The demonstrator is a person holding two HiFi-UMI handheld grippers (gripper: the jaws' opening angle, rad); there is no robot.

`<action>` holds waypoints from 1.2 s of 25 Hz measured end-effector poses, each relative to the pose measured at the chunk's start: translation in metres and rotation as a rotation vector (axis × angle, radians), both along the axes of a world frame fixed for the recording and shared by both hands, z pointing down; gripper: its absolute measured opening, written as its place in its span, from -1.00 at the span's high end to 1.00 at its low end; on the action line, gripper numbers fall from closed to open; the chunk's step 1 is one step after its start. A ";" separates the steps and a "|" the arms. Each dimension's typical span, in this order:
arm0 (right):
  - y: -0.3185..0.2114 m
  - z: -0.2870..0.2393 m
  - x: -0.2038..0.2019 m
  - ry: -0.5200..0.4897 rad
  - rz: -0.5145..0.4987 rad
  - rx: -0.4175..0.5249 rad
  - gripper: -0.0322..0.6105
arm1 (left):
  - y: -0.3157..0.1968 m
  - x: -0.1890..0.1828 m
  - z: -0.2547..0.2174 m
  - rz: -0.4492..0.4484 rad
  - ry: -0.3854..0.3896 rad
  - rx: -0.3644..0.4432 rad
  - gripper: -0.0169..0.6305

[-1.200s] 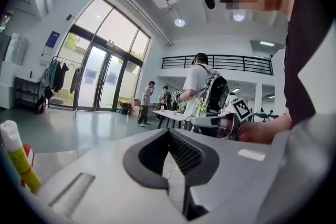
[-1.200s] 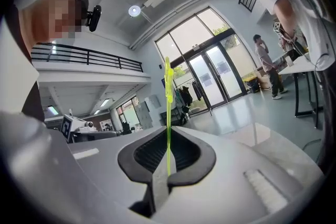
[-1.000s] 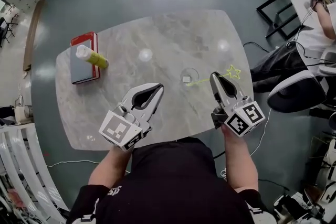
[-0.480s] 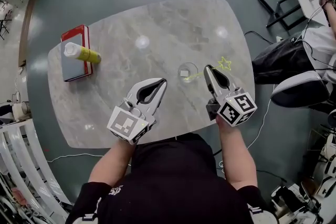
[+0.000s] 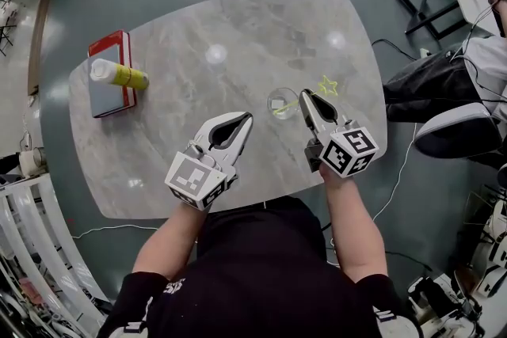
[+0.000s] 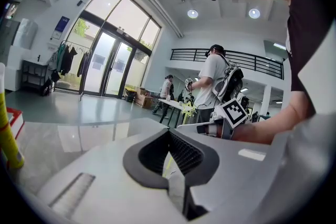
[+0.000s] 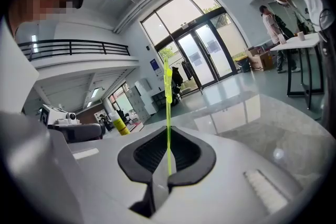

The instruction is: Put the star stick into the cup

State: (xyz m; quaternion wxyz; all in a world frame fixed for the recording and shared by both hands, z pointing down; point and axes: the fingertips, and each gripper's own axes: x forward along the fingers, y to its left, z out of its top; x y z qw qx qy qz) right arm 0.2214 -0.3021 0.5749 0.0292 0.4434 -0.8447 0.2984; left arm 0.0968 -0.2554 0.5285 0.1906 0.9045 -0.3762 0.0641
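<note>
A clear cup point(image 5: 280, 102) stands on the marble table point(image 5: 198, 51). My right gripper point(image 5: 303, 96) is shut on the thin yellow-green star stick point(image 5: 327, 85). The star points away to the right, and the stick's other end overlaps the cup's rim; whether it is inside I cannot tell. In the right gripper view the stick point(image 7: 168, 113) rises straight up out of the closed right gripper point(image 7: 167, 173). My left gripper point(image 5: 246, 117) hovers just left of the cup, shut and holding nothing. In the left gripper view the left gripper point(image 6: 170, 181) shows its tips together, with the star point(image 6: 188, 107) beyond.
A yellow bottle point(image 5: 117, 74) lies on a red-edged book point(image 5: 108, 77) at the table's left end. Office chairs point(image 5: 451, 131), a cable and another table stand to the right, with people in the hall behind.
Both grippers have sunk toward the table. The right one has carried the stick left, so its lower end now meets the cup and the star sits closer to it.
</note>
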 end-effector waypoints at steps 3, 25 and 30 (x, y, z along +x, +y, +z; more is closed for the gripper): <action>0.000 0.008 -0.003 0.012 -0.009 -0.013 0.81 | 0.001 0.001 0.004 0.002 0.005 0.009 0.95; 0.008 0.048 -0.013 0.081 -0.038 -0.148 0.26 | 0.008 -0.007 0.004 -0.023 -0.002 -0.007 0.95; 0.012 0.056 -0.010 0.074 -0.031 -0.189 0.17 | 0.010 -0.010 -0.010 -0.033 -0.012 0.009 0.95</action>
